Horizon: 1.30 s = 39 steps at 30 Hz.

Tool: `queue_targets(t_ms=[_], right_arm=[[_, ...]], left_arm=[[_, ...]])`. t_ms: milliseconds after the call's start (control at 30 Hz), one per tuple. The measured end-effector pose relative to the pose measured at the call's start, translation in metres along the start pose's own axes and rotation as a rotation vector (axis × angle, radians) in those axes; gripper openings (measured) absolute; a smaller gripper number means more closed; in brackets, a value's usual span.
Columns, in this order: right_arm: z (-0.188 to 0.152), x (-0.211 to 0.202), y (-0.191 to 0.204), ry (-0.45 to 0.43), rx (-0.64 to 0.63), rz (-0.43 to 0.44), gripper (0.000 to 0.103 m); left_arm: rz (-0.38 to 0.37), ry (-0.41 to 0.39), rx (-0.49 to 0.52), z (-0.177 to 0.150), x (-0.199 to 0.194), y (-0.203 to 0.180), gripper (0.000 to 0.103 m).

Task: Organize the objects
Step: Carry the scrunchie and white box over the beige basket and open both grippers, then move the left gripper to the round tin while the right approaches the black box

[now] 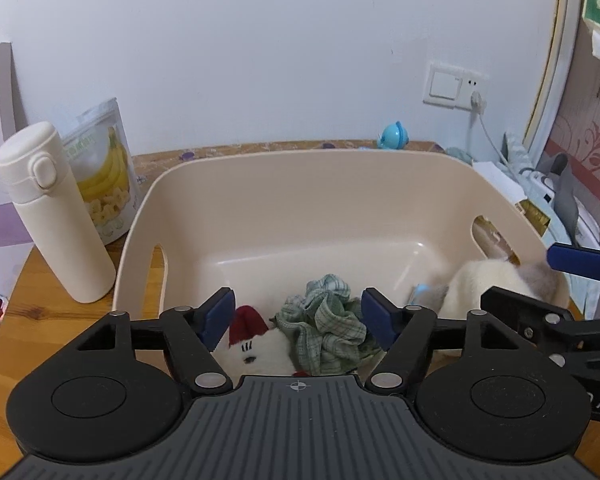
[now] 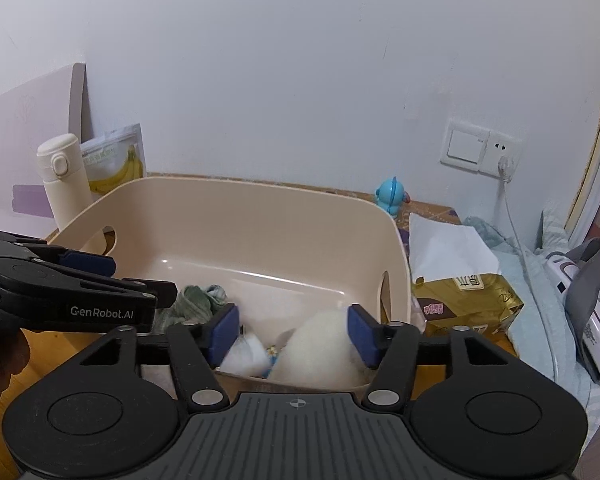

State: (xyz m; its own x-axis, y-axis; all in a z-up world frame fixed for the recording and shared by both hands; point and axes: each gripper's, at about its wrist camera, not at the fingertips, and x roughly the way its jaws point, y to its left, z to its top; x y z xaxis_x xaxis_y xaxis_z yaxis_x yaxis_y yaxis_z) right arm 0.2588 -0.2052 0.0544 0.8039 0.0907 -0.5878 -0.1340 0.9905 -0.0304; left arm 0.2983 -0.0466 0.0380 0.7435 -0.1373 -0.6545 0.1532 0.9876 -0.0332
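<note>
Both grippers, left and right, hover with jaws released over the beige plastic bin, holding a green checked cloth at six o'clock and a white plush toy.

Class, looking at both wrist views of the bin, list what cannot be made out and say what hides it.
- White plush toy: left wrist view, lower body hidden behind the left gripper.
- Fluffy white item: right wrist view, blurred, base behind the bin rim; identity unclear.
- Gold packet: print too small.
- Banana pouch: partly behind the cream bottle.
</note>
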Motion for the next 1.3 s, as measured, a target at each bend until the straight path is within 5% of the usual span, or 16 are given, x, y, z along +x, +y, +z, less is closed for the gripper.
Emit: queue_targets(t_ms=[433,1300], right_arm=[[-0.003,-0.034,-0.009,-0.063,0.024,-0.018,0.095],[-0.051,-0.076,-0.005,-0.024,0.011,-0.025,0.102]], left_arm=[[0.005,-0.058,-0.013,-0.005,-0.041,-0.008,0.078],[0.02,-0.036,-0.004,-0.064,-0.089,-0.014,0.083]])
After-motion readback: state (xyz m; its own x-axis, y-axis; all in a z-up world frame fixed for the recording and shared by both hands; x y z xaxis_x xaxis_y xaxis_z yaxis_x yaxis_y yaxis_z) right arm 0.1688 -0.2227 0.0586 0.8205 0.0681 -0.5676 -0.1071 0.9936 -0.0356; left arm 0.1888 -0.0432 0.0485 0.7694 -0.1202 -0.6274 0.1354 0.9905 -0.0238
